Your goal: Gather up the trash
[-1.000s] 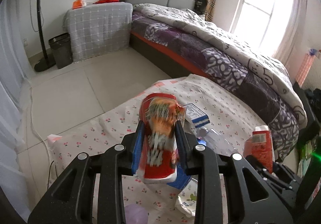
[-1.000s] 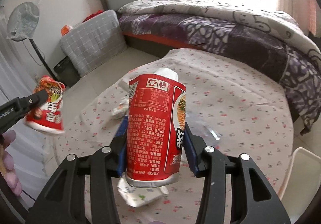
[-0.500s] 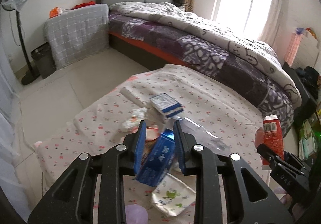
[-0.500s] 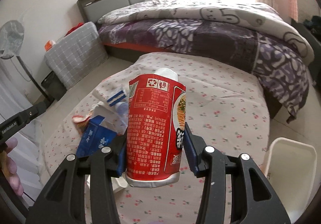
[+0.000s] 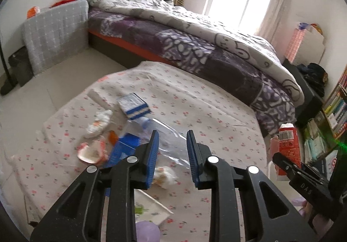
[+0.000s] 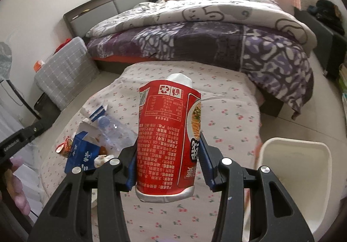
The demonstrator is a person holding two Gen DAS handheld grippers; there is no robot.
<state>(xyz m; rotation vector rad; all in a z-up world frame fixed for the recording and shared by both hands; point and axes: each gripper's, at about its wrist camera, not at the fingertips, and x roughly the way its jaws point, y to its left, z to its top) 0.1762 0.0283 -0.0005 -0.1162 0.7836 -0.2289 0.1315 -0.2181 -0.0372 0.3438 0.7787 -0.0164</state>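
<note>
My right gripper (image 6: 168, 160) is shut on a red instant-noodle cup (image 6: 169, 140) and holds it above the cherry-print table (image 6: 227, 111); the cup also shows in the left wrist view (image 5: 287, 146). My left gripper (image 5: 172, 153) is open and empty above the trash pile. On the table lie a blue carton (image 5: 121, 150), a blue-and-white box (image 5: 134, 106), a clear plastic bottle (image 5: 160, 131), a small crushed red cup (image 5: 92, 152) and crumpled wrappers (image 5: 98, 121). A white bin (image 6: 297, 179) stands at the table's right.
A bed (image 5: 195, 35) with a purple quilt lies behind the table. A grey-covered cabinet (image 5: 54, 29) and a dark bin (image 5: 19, 64) stand at the far left. A bookshelf (image 5: 331, 116) is on the right. A white paper piece (image 5: 151, 207) lies near the table's front edge.
My left gripper let go of the small red cup, which now lies on the table, and opened wider. Both views swung right. The right gripper kept its cup and the white bin came closer.
</note>
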